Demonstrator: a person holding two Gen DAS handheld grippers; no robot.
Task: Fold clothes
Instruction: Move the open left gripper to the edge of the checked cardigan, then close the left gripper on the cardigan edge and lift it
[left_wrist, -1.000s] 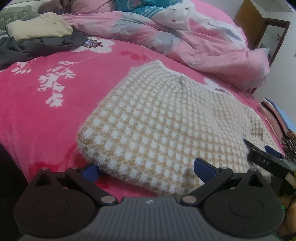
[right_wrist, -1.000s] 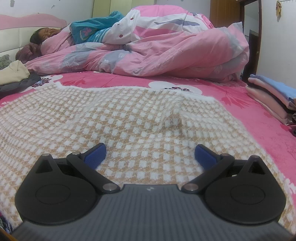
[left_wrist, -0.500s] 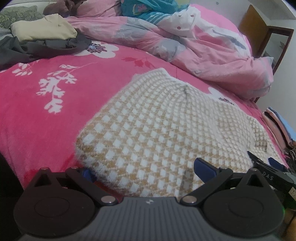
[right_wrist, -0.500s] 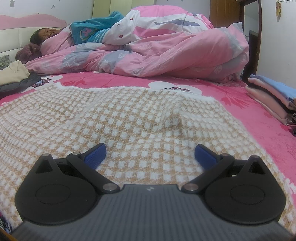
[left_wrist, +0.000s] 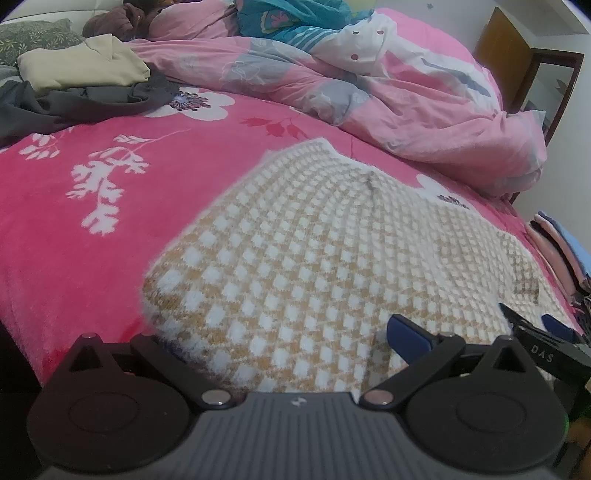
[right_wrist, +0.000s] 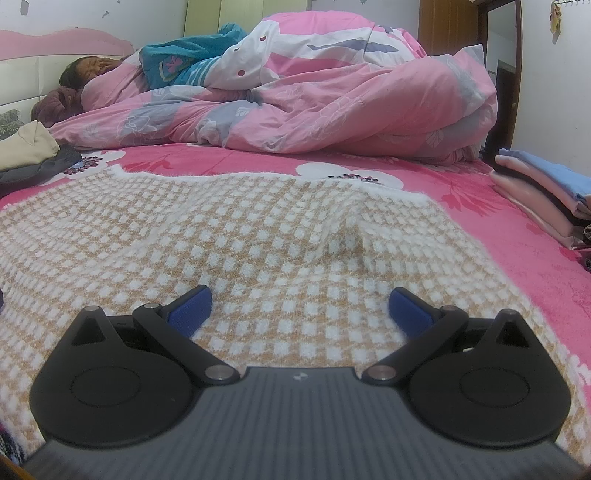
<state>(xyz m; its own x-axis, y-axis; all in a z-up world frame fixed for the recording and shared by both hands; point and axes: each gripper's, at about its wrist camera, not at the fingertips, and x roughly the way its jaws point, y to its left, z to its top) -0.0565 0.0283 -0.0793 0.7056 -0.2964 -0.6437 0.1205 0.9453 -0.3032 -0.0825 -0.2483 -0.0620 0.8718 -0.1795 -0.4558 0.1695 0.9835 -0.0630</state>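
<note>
A tan-and-white checked knit garment (left_wrist: 314, 251) lies spread flat on the pink floral bed cover (left_wrist: 74, 221). My left gripper (left_wrist: 291, 339) is open at the garment's near left corner. Its right blue pad (left_wrist: 406, 332) rests on top of the knit, while its left pad is hidden under the fuzzy edge. In the right wrist view the same garment (right_wrist: 258, 236) fills the foreground. My right gripper (right_wrist: 300, 310) is open low over the garment, with both blue pads (right_wrist: 190, 310) on or just above the fabric. The right gripper (left_wrist: 546, 332) also shows at the right edge of the left wrist view.
A person lies under a bunched pink duvet (right_wrist: 332, 99) across the far side of the bed. Loose cream and dark grey clothes (left_wrist: 81, 81) sit at the back left. A stack of folded pink and blue clothes (right_wrist: 543, 192) lies at the right, beside a wooden cabinet (left_wrist: 506, 48).
My left gripper has slid forward onto the garment's near left corner, and its left blue pad has gone out of sight under the edge. The right gripper has not moved.
</note>
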